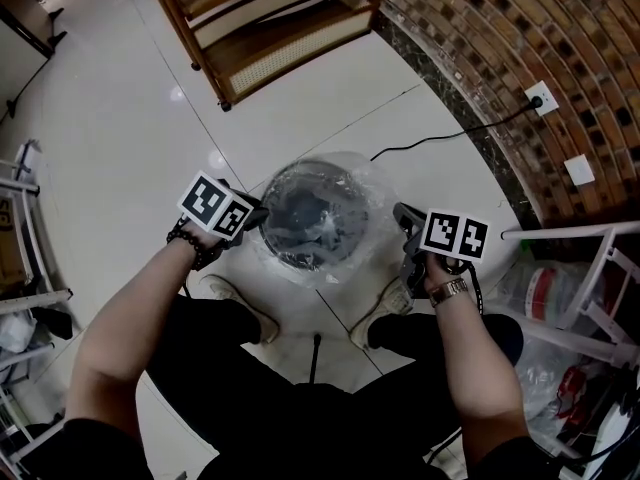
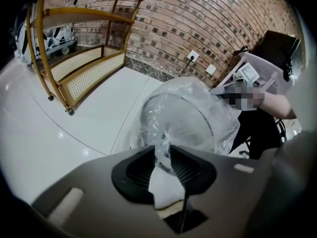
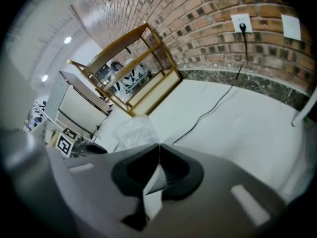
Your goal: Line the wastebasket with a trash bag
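Note:
A dark mesh wastebasket point(image 1: 305, 230) stands on the white floor between the person's feet, with a clear trash bag point(image 1: 355, 183) draped in and around it. My left gripper point(image 1: 262, 215) is at the basket's left rim. In the left gripper view its jaws point(image 2: 164, 155) are pinched on a bunched strip of the bag point(image 2: 190, 95), over the wire rim point(image 2: 200, 114). My right gripper point(image 1: 400, 215) sits by the bag's right edge. In the right gripper view its jaws point(image 3: 159, 148) are shut tip to tip with no film seen between them; the bag point(image 3: 134, 130) lies beyond, to the left.
A wooden shelf unit point(image 1: 270, 28) stands at the back. A brick wall point(image 1: 500, 58) runs on the right, and a black cable point(image 1: 440, 138) trails from its socket point(image 1: 540, 98) across the floor. A white rack point(image 1: 590, 268) holding bags is at the right, and another rack point(image 1: 25, 228) is at the left.

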A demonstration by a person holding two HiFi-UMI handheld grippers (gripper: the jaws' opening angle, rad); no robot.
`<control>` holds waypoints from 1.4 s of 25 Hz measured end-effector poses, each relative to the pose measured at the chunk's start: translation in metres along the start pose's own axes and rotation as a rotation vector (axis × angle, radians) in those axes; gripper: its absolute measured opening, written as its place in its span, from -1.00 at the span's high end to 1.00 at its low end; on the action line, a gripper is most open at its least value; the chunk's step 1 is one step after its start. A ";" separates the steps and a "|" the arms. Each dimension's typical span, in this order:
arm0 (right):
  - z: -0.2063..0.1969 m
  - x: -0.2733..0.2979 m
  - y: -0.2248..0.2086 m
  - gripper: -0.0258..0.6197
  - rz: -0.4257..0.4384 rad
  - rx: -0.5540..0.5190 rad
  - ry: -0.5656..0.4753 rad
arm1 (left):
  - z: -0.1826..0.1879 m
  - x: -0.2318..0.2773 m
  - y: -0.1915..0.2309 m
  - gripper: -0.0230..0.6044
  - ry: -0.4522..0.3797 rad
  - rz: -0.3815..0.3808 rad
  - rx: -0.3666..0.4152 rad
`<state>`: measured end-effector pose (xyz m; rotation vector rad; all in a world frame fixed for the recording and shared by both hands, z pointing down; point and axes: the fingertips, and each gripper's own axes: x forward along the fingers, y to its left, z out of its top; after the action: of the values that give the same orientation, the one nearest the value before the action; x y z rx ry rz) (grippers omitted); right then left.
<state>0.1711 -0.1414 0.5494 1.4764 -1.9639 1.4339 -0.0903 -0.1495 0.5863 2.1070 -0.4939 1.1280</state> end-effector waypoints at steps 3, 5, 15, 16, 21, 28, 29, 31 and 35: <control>-0.001 0.010 -0.008 0.80 -0.040 -0.035 0.002 | 0.005 0.000 0.003 0.60 -0.013 0.022 0.008; -0.001 0.018 -0.005 0.72 -0.046 -0.074 0.006 | 0.007 0.001 0.006 0.60 -0.020 0.035 0.010; -0.005 0.051 0.010 0.28 -0.007 -0.151 0.071 | 0.013 0.005 0.018 0.60 -0.031 0.064 0.001; 0.000 0.048 0.010 0.25 -0.010 -0.155 0.053 | 0.013 0.006 0.019 0.60 -0.029 0.064 0.001; 0.030 0.016 0.026 0.23 -0.009 -0.217 -0.062 | 0.015 0.008 0.020 0.57 -0.033 0.058 -0.001; -0.046 0.031 0.036 0.09 -0.016 -0.265 0.153 | 0.014 0.015 0.016 0.48 -0.015 0.054 0.014; -0.055 0.037 0.033 0.09 -0.022 -0.257 0.178 | 0.014 0.017 0.015 0.45 -0.010 0.057 0.018; -0.065 0.050 0.027 0.09 -0.033 -0.240 0.204 | 0.013 0.020 0.014 0.42 0.000 0.063 0.021; -0.068 0.068 0.018 0.10 -0.020 -0.173 0.194 | 0.009 0.023 0.016 0.42 0.015 0.064 0.016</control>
<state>0.1061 -0.1230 0.6194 1.2304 -1.8958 1.3085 -0.0820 -0.1668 0.6084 2.1085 -0.5504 1.1863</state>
